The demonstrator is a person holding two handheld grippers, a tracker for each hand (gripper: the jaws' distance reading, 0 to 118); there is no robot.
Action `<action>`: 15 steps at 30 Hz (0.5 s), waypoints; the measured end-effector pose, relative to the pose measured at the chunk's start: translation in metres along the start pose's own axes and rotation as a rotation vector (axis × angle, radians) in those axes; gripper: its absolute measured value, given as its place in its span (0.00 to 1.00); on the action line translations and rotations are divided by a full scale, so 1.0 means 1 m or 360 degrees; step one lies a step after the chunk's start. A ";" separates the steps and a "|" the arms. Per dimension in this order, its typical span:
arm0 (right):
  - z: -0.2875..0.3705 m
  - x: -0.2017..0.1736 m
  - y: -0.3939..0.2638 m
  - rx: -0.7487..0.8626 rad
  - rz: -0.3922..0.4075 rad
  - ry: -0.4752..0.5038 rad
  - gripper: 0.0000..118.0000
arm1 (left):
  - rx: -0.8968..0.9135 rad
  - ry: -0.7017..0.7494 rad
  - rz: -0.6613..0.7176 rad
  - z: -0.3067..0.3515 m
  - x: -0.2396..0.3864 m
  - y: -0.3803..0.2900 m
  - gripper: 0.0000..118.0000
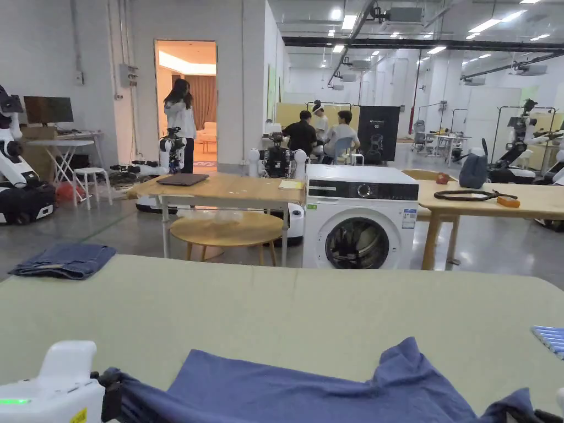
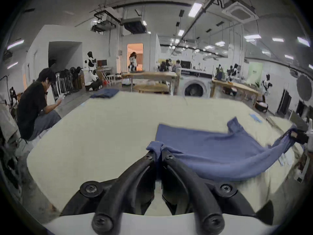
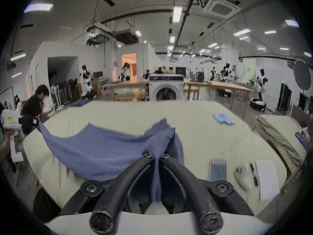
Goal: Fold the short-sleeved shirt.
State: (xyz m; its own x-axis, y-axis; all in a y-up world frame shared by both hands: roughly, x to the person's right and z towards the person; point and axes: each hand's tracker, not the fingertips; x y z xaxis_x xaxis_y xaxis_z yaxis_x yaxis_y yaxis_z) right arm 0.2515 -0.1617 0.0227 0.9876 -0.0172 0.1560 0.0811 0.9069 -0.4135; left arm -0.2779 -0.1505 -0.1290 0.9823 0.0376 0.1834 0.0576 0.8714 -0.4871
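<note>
Left gripper view shows your left gripper point(image 2: 158, 151) closed on one corner of the blue shirt point(image 2: 211, 148); your right gripper point(image 3: 156, 156) pinches another. The shirt sags between them onto the pale table point(image 1: 275, 308). Pull unevenly and the thin pinch could slip, bunching the fabric.
</note>
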 end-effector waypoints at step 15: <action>0.017 0.002 -0.150 -0.0511 -0.0073 -0.0059 0.00 | -0.0604 0.0019 -0.0147 -0.011 -0.019 -0.153 0.00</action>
State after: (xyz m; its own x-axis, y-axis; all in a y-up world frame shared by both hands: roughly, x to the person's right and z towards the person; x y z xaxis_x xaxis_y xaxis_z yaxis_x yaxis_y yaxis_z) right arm 0.2389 -0.2900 0.1005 0.9769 -0.0344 0.2109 0.1694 0.7262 -0.6663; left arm -0.3030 -0.2898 -0.0677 0.9719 -0.0403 0.2321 0.2053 0.6278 -0.7508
